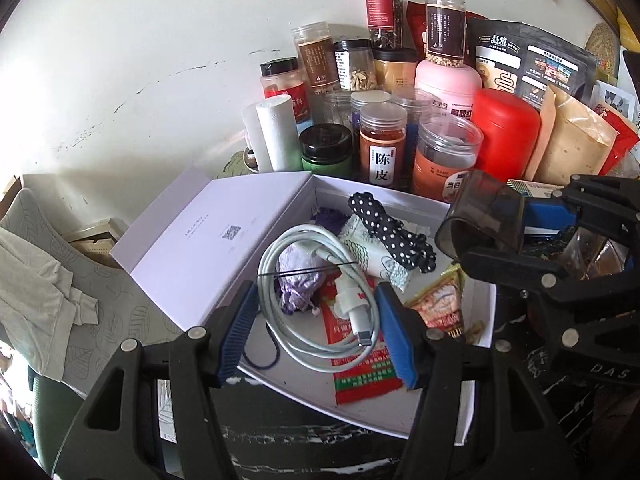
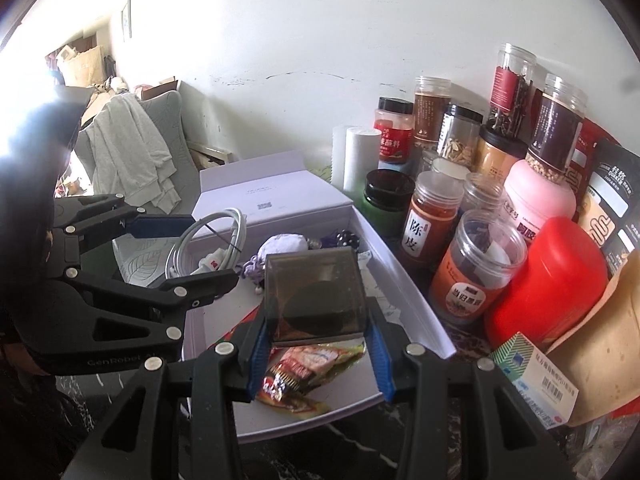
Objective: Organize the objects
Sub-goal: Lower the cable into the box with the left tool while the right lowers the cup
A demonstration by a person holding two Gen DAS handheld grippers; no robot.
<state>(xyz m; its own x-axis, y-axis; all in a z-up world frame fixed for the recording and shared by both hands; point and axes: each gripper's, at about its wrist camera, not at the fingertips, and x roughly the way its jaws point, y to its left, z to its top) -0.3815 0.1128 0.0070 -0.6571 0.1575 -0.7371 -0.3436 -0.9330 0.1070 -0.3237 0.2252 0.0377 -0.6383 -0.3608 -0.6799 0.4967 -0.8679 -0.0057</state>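
Your right tongs (image 2: 316,354) are clamped on a smoky translucent box (image 2: 316,300), holding it above the open white box (image 2: 404,276) on the counter (image 2: 360,452). Your left tongs (image 1: 316,332) grip a coiled white cable (image 1: 320,300), its loops caught between the blue pads (image 1: 394,332) over that same box. Jars (image 1: 382,148) crowd the wall behind.

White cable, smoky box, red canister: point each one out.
white cable (image 1: 320,300): left wrist view, on the coiled loop.
smoky box (image 2: 316,296): right wrist view, on its front face.
red canister (image 2: 552,276): right wrist view, on its side.
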